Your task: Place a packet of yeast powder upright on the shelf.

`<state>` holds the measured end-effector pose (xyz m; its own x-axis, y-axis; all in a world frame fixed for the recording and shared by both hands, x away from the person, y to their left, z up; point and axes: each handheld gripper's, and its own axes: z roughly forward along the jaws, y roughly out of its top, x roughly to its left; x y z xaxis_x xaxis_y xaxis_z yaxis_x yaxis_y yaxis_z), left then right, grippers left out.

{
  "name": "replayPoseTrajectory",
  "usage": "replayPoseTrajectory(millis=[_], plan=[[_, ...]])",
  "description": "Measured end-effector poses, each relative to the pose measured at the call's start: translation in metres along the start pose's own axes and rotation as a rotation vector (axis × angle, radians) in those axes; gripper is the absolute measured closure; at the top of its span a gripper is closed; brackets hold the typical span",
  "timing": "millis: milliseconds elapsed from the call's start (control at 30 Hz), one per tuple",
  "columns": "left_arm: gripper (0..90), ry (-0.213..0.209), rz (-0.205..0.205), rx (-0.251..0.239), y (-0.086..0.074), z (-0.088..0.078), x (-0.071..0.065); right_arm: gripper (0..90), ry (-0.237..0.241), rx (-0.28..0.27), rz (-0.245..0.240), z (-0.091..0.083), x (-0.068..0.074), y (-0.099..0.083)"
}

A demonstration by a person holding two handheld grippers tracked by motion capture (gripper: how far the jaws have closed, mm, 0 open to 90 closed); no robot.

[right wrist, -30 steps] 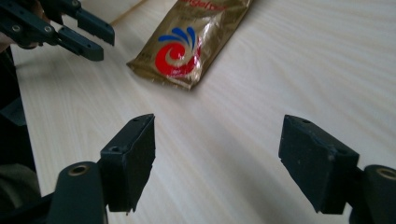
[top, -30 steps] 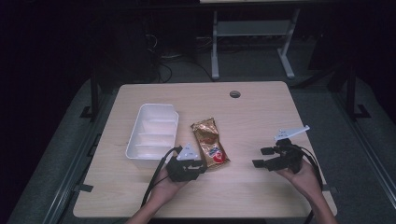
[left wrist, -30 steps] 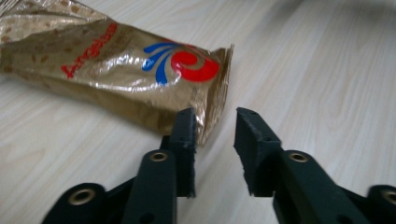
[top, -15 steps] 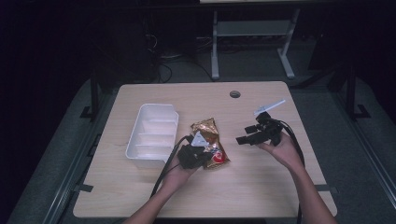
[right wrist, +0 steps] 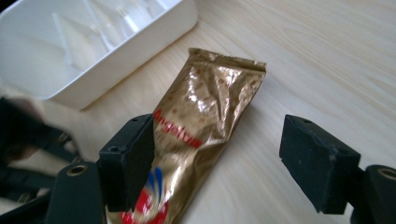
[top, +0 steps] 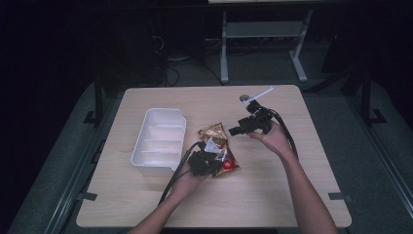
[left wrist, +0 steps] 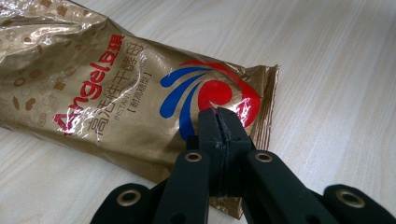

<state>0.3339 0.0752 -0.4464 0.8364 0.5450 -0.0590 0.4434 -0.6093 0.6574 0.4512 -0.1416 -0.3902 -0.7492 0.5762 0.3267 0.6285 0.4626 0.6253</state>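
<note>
A gold foil packet [top: 216, 142] with red lettering and a red-and-blue swirl lies on the wooden table, just right of a white tray. My left gripper [top: 208, 162] sits at the packet's near end. In the left gripper view the jaws [left wrist: 219, 119] are shut, their tips resting over the swirl on the packet [left wrist: 116, 88], and I see no foil between them. My right gripper [top: 239, 129] hovers open by the packet's far right side. In the right gripper view its jaws [right wrist: 217, 140] stand wide apart, with the packet [right wrist: 210, 102] lying below and between them.
The white divided tray [top: 160, 141] stands left of the packet, and its rim [right wrist: 140, 51] lies close to the packet's far end. A small dark round disc [top: 243, 98] is set in the table near the far edge. Bare tabletop [top: 292, 195] spreads to the right and front.
My right gripper has moved left and away from the person, up beside the packet. My left gripper has shifted right onto the packet's near end.
</note>
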Motion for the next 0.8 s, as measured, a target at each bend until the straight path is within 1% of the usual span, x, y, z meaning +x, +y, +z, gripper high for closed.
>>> replayPoseTrajectory(millis=[100, 133, 167, 200, 267, 400, 433, 467, 500, 533, 633, 700, 767, 800], plan=[[89.6, -0.004, -0.003, 0.001, 0.0, 0.0, 0.001, 25.9, 0.003, 0.025, 0.012, 0.016, -0.005, 0.01], [89.7, -0.005, -0.003, 0.001, 0.0, 0.0, 0.001, 26.0, -0.004, 0.042, 0.018, 0.026, -0.006, 0.015], [89.7, -0.005, 0.0, 0.002, 0.0, 0.0, 0.001, 26.0, -0.004, 0.042, 0.018, 0.026, -0.006, 0.015], [89.7, -0.006, 0.001, 0.002, 0.0, 0.0, 0.001, 26.5, -0.004, 0.042, 0.013, 0.034, -0.007, 0.017], [89.7, -0.005, 0.007, 0.003, 0.0, 0.0, 0.001, 26.1, 0.004, 0.069, 0.033, 0.041, -0.009, 0.02], [89.7, -0.007, 0.008, 0.005, -0.001, 0.0, 0.001, 26.2, -0.007, 0.096, 0.04, 0.054, -0.012, 0.028], [89.7, -0.007, 0.008, 0.005, -0.001, 0.0, 0.001, 26.2, -0.007, 0.096, 0.04, 0.054, -0.012, 0.028], [89.7, -0.013, 0.003, 0.0, -0.001, 0.0, 0.002, 26.3, -0.006, 0.094, 0.051, 0.06, -0.014, 0.028], [89.7, -0.013, 0.003, 0.0, -0.001, 0.0, 0.002, 26.3, -0.006, 0.094, 0.051, 0.06, -0.014, 0.028], [89.7, -0.016, 0.001, -0.001, -0.002, 0.0, 0.002, 26.3, -0.009, 0.114, 0.069, 0.067, -0.016, 0.027], [89.7, -0.014, 0.007, -0.001, -0.002, 0.0, 0.002, 26.5, -0.019, 0.133, 0.074, 0.073, -0.019, 0.026], [89.7, -0.012, 0.012, -0.001, -0.002, 0.0, 0.002, 27.2, 0.0, 0.147, 0.095, 0.081, -0.022, 0.024], [89.7, -0.013, 0.011, -0.001, -0.002, 0.0, 0.002, 27.8, 0.01, 0.16, 0.104, 0.085, -0.023, 0.022], [89.7, -0.016, 0.009, -0.002, -0.002, 0.0, 0.002, 28.2, 0.017, 0.164, 0.102, 0.087, -0.023, 0.022]])
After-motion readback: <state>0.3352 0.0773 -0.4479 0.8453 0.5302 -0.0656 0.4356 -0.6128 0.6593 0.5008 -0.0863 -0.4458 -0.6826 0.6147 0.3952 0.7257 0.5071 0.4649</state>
